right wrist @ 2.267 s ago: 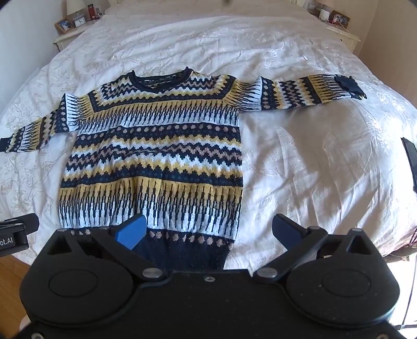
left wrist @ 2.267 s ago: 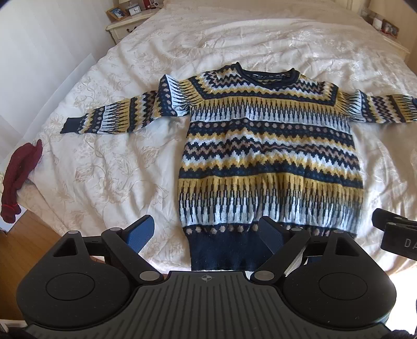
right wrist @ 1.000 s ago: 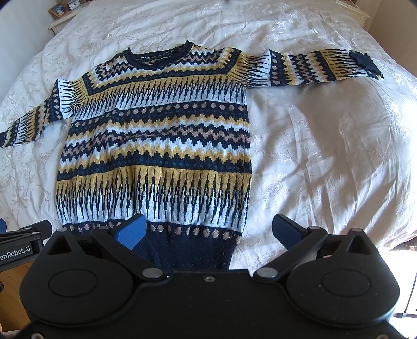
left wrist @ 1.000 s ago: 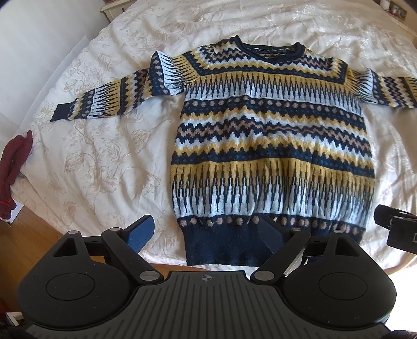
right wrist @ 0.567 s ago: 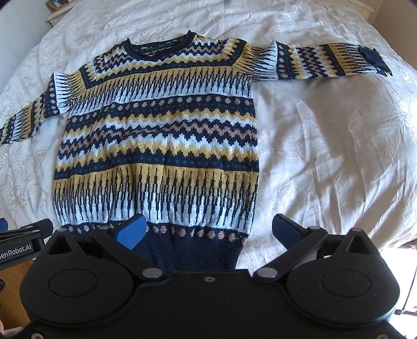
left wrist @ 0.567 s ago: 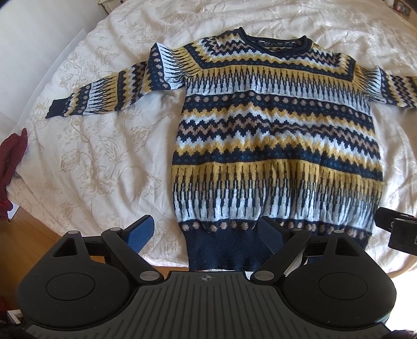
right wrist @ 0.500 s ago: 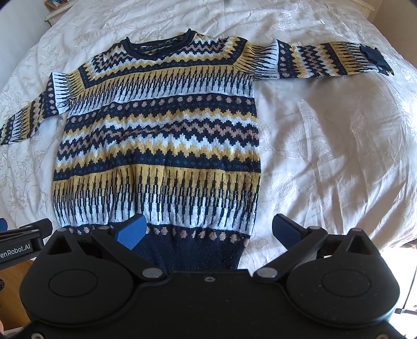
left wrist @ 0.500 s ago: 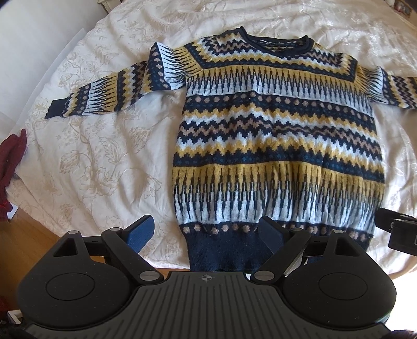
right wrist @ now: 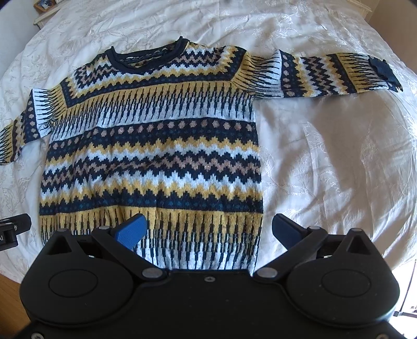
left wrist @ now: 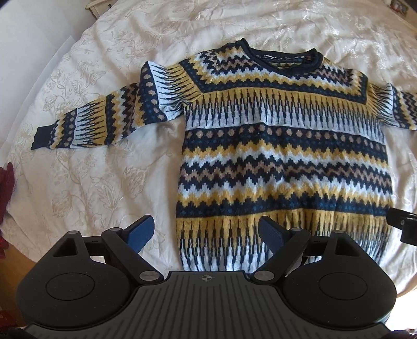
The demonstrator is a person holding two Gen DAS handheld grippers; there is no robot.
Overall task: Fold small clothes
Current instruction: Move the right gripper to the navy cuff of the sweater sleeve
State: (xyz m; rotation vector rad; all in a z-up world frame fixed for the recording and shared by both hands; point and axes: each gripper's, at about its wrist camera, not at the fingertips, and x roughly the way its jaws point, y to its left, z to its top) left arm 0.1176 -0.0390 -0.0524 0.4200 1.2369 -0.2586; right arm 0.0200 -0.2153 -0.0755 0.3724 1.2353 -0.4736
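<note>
A navy, yellow and white patterned sweater [left wrist: 284, 161] lies flat, front up, on a white bedspread [left wrist: 86, 182], both sleeves spread sideways. It also shows in the right wrist view [right wrist: 153, 156]. My left gripper [left wrist: 206, 232] is open and empty above the sweater's lower left part. My right gripper [right wrist: 208, 229] is open and empty above the lower right part. The hem is hidden behind both gripper bodies. The left sleeve cuff [left wrist: 41, 138] lies at far left, the right sleeve cuff [right wrist: 385, 75] at far right.
A dark red cloth [left wrist: 6, 187] hangs at the bed's left edge over a wooden floor [left wrist: 15, 263]. The other gripper's tip shows at the right edge of the left wrist view [left wrist: 404, 224]. A nightstand corner [right wrist: 44, 10] stands at back left.
Both grippers have moved forward and lower over the sweater, so it looks larger and its navy hem has passed out of sight behind them. Both stay open.
</note>
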